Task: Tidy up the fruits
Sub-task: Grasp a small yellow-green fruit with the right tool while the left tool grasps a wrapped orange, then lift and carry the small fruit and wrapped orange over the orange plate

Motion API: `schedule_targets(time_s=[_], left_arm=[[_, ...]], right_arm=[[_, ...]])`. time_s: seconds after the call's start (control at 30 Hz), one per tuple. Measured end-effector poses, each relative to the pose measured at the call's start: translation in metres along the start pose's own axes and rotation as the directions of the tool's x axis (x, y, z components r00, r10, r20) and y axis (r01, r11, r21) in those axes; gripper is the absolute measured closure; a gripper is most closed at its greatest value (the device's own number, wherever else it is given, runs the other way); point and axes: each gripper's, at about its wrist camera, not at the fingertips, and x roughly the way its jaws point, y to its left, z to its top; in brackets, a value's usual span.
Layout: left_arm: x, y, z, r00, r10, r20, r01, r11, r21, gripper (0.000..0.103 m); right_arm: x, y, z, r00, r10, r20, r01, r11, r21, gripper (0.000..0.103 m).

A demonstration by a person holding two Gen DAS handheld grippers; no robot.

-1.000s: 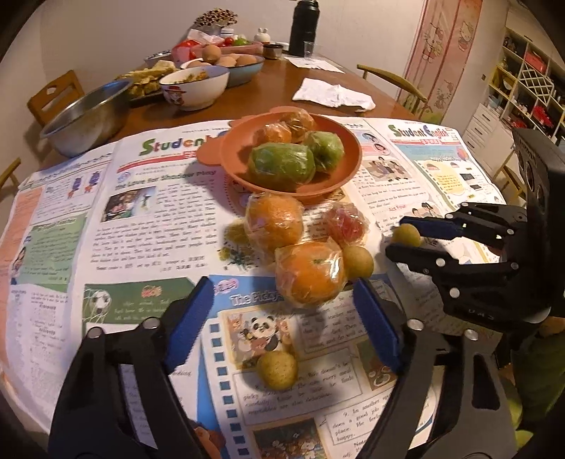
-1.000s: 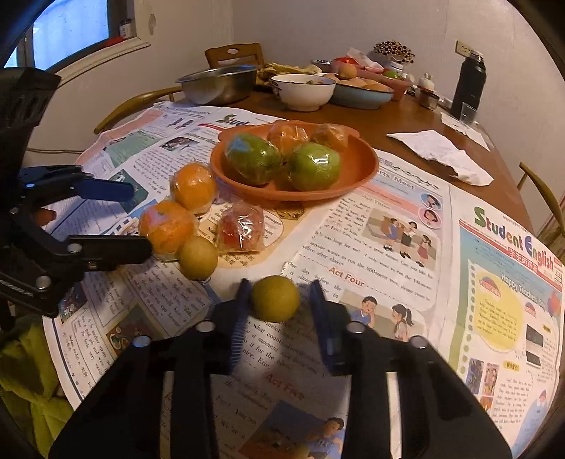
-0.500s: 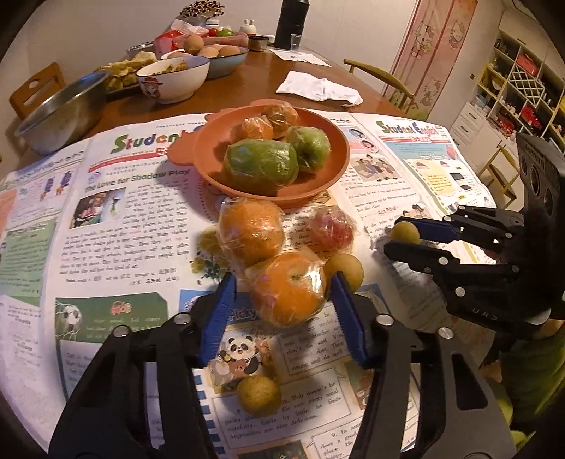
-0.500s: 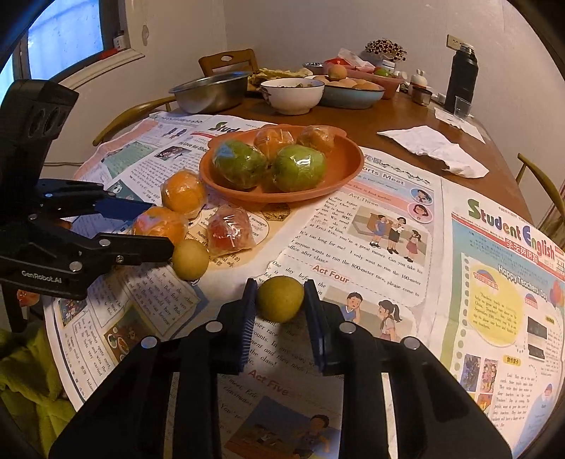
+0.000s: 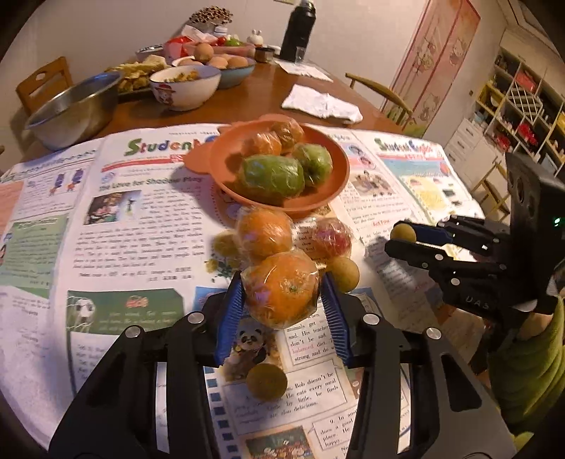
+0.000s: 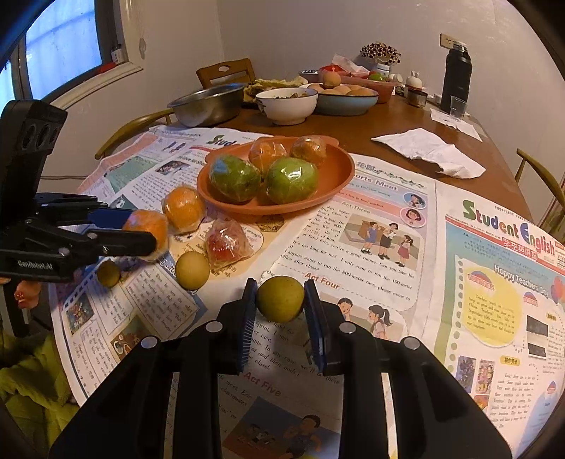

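Observation:
My left gripper (image 5: 281,300) is shut on a plastic-wrapped orange (image 5: 280,289) and holds it just above the newspaper; it also shows in the right wrist view (image 6: 148,231). My right gripper (image 6: 279,300) is shut on a small yellow-green fruit (image 6: 279,298), also seen in the left wrist view (image 5: 402,232). An orange plate (image 5: 332,196) holds two wrapped green fruits (image 5: 272,176) and two wrapped oranges (image 5: 287,132). On the newspaper lie another wrapped orange (image 5: 263,229), a wrapped red fruit (image 5: 330,236) and two small yellow-green fruits (image 5: 343,273) (image 5: 266,381).
Newspapers (image 5: 141,212) cover the near half of the wooden table (image 5: 254,95). At the far end stand a steel bowl (image 5: 70,109), a white bowl (image 5: 183,84), food dishes, a black flask (image 5: 296,30) and a crumpled napkin (image 5: 323,106). Chairs surround the table.
My left gripper moved forward around the nearest wrapped orange and shut on it. My right gripper closed tighter on the small yellow-green fruit and lifted it slightly.

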Motion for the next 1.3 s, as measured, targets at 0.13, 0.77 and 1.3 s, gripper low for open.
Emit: schedule_targets(time_s=[0.13, 0.77, 1.3], left_arm=[[-0.011, 0.007, 0.001, 1.0, 0.008, 0.026, -0.008, 1.0, -0.019, 0.067], [-0.027, 0.021, 0.032, 0.995, 0.034, 0.095, -0.032, 0.999, -0.027, 0.067], [0.001, 0.027, 0.074, 0.997, 0.026, 0.076, -0.026, 1.0, -0.006, 0.068]], right_arm=[[-0.003, -0.001, 0.003, 1.0, -0.002, 0.013, 0.002, 1.0, 0.002, 0.077], [-0.021, -0.009, 0.038, 0.995, -0.027, 0.093, 0.028, 1.0, -0.009, 0.077], [-0.016, -0.019, 0.075, 0.991, -0.026, 0.132, 0.029, 0.999, -0.015, 0.077]])
